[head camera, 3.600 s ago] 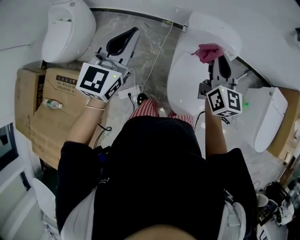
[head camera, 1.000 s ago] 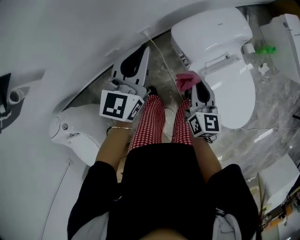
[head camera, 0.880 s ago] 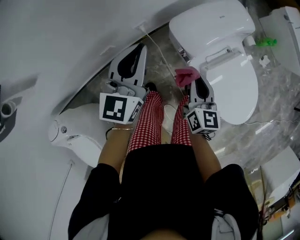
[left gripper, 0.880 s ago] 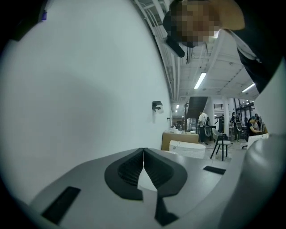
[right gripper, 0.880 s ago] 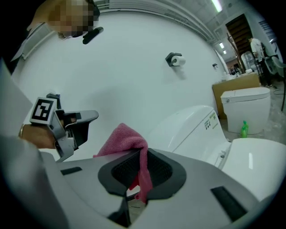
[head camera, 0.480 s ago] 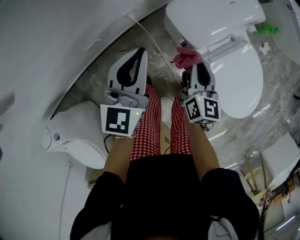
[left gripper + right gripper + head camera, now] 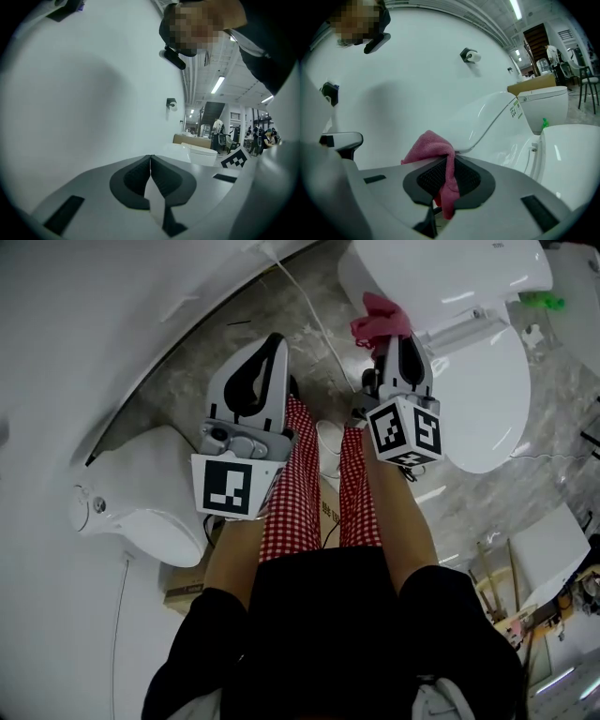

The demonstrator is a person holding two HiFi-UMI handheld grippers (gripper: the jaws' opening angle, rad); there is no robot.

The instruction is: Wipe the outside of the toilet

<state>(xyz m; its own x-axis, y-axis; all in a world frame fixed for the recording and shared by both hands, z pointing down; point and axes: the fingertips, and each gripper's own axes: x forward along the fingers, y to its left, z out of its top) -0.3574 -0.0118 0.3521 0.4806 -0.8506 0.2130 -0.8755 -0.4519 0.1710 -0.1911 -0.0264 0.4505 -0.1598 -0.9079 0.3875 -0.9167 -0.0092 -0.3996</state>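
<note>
Pink cloth (image 7: 380,320): found pinched between the jaws of the right gripper (image 7: 403,341), bunched above the pads and hanging down between them. Saw it at upper right of the head view, just beside the frame-left edge of the white toilet (image 7: 483,381); could not tell whether touching. Found the left gripper (image 7: 270,341) with jaws pressed together on nothing, left of centre over grey marbled floor (image 7: 202,371), pointed toward a plain white wall (image 7: 93,93). Noted red checked trousers (image 7: 292,488) below both grippers.
</note>
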